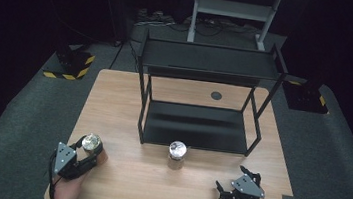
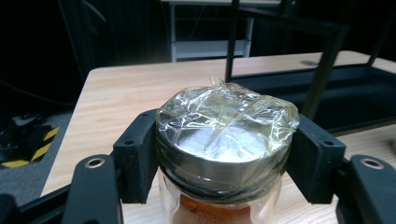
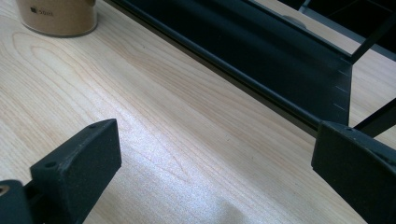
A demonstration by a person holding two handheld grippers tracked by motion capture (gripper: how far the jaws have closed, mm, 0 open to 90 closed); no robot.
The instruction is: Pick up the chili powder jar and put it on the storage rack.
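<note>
A glass jar [image 2: 224, 140] with a silver lid under crinkled clear film and orange-brown powder inside stands near the table's front left corner [image 1: 91, 146]. My left gripper [image 1: 88, 159] is shut on it, its black pads [image 2: 137, 156] pressed against the lid's sides. A second jar [image 1: 177, 154] with a silver lid and tan contents stands at the table's middle front, its base visible in the right gripper view [image 3: 58, 17]. My right gripper [image 1: 229, 185] rests near the front right, open, with bare wood between its fingers [image 3: 77, 172].
A black two-level metal shelf rack [image 1: 196, 127] stands on the wooden table [image 1: 119, 183] behind the jars; its lower tray edge [image 3: 261, 60] runs just ahead of my right gripper. A small round grey grommet [image 1: 216, 95] sits at the table's back.
</note>
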